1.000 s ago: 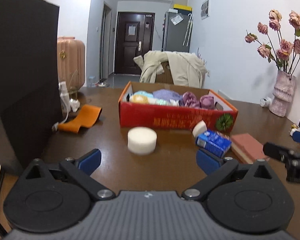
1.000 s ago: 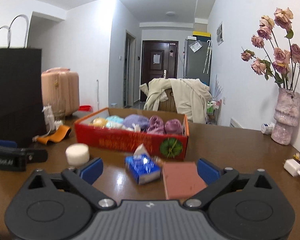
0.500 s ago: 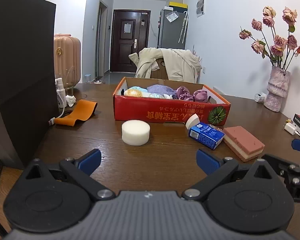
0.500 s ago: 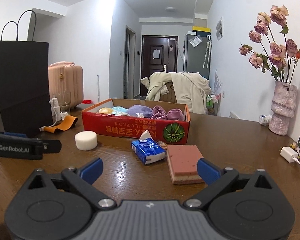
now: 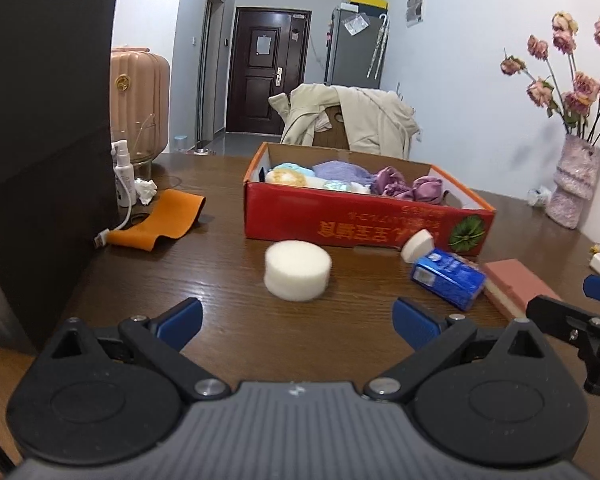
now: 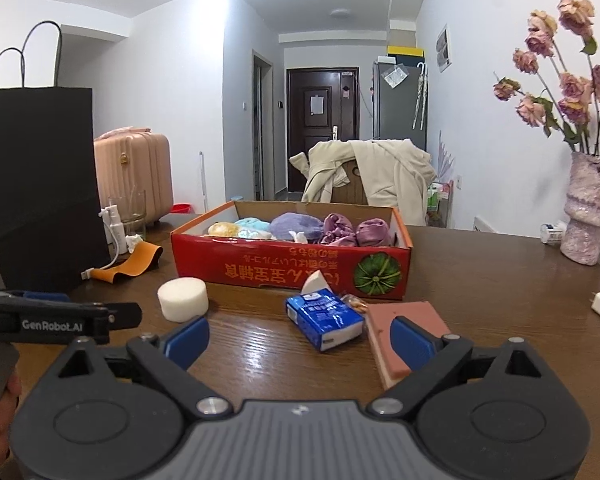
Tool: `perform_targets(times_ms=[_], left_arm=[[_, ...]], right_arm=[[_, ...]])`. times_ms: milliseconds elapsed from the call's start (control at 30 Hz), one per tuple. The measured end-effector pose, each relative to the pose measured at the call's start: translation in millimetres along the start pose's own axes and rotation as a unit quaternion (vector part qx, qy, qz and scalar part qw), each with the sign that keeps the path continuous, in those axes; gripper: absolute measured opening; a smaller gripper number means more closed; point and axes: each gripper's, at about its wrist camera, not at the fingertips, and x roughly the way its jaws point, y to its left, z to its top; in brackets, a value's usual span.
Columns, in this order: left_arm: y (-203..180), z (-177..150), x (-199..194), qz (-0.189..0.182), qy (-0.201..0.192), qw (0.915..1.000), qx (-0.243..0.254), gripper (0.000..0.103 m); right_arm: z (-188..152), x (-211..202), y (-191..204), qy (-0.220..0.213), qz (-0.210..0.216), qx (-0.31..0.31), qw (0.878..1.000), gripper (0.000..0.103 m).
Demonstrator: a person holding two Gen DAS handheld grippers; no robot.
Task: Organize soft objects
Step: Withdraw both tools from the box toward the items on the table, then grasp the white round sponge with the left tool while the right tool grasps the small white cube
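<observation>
Left wrist view: left claw is spread wide with nothing between the pads, aimed at the white round sponge lying just ahead of it on the bench — likely the next pick. Right claw is also released; its jaws have just been closing a little, with nothing clamped. The blue tissue pack sits dead ahead between its pads' line, and the pink sponge block lies under its right fingertip.

Red cardboard box stands beyond both claws, open side up — evidently the bin for the soft things.

Count:
- loose on the bench: one round sponge, one tissue pack, one pink block, one small white wedge against the box front
- in the box: roughly five soft bundles, yellow, teal, lavender and two purple; exact number is hard to tell.
</observation>
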Motion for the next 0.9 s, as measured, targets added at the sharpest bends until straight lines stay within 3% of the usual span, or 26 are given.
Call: perform_targets(times_ms=[100, 367, 500, 633, 900], left_arm=[[6, 8, 17, -0.015, 0.014, 0.9998, -0.001, 0.102], [8, 30, 83, -0.037, 0.058, 0.9976, 0.004, 0.087], [4, 36, 118, -0.043, 0.083, 0.9955, 0.015, 0.076], [4, 37, 138, -0.038, 0.096, 0.9944, 0.018, 0.063], [5, 35, 142, -0.039, 0.084, 0.9955, 0.02, 0.058]], right_arm=[[5, 18, 4, 0.007, 0.013, 0.001, 1.0, 0.087], [31, 96, -3, 0.038, 0.018, 0.015, 0.999, 0.073], [39, 143, -14, 0.063, 0.017, 0.048, 0.997, 0.059], [42, 182, -13, 0.079, 0.001, 0.038, 0.996, 0.05], [33, 211, -7, 0.071, -0.035, 0.006, 0.997, 0.016]])
